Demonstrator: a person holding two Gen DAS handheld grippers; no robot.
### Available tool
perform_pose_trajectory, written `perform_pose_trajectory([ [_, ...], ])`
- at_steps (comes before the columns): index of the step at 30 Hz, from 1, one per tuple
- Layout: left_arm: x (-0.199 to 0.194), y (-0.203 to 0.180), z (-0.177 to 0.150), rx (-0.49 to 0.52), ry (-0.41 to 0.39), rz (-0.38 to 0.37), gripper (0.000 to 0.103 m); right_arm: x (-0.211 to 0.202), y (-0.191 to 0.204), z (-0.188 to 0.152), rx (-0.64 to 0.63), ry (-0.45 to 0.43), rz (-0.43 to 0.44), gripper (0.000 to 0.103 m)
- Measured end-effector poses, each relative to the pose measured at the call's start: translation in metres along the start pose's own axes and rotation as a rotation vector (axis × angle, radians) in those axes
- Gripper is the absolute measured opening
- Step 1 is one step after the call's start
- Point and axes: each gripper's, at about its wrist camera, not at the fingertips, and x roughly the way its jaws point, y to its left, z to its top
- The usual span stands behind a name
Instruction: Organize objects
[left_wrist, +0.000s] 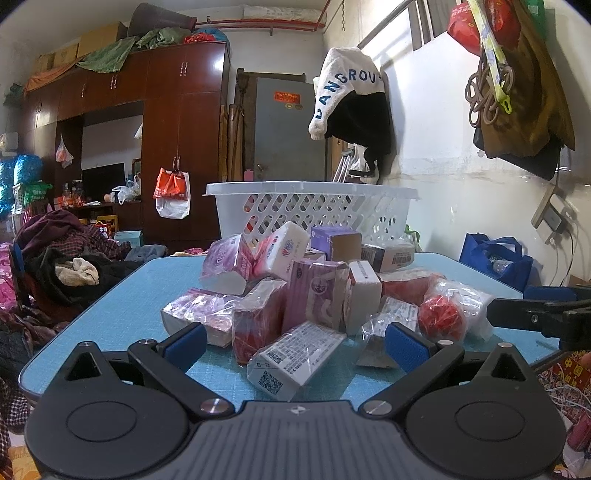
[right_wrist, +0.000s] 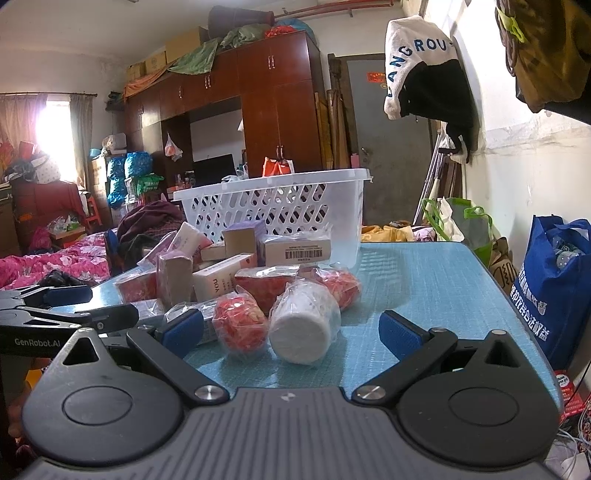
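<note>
A pile of wrapped packets and small boxes (left_wrist: 314, 295) lies on the blue table (left_wrist: 122, 317), in front of a white lattice basket (left_wrist: 314, 210). My left gripper (left_wrist: 295, 345) is open and empty; a white boxed packet with a QR code (left_wrist: 295, 358) lies between its fingers. My right gripper (right_wrist: 290, 332) is open and empty near the table's front edge; a red wrapped roll (right_wrist: 240, 325) and a white wrapped roll (right_wrist: 301, 328) lie just ahead between its fingers. The basket also shows in the right wrist view (right_wrist: 273, 206), behind the pile (right_wrist: 229, 266).
The right gripper's arm (left_wrist: 543, 317) shows at the right of the left wrist view; the left gripper (right_wrist: 55, 314) shows at the left of the right wrist view. A blue bag (right_wrist: 554, 288) stands right of the table. Clothes (left_wrist: 62, 258) lie on the left.
</note>
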Motion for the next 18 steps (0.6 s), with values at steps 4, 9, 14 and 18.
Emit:
perform_pose_trajectory([
  [4,-0.0005,0.0002,-0.0001,0.003,-0.003,0.002,0.103,0.0001,-0.0003,0.0,0.001,0.001,-0.001,0.103],
  [9,-0.0001,0.0006,0.0008,-0.002,-0.001,-0.001,0.103,-0.0006,-0.0011,0.0,0.0,0.006,0.001,0.103],
  [14,0.0002,0.0007,0.0011,0.002,-0.002,-0.002,0.103,-0.0004,-0.0024,0.0006,0.0,0.007,0.002,0.103],
  [18,0.0001,0.0004,0.0008,0.003,-0.002,-0.002,0.103,-0.0003,-0.0022,0.0004,0.001,0.006,0.001,0.103],
])
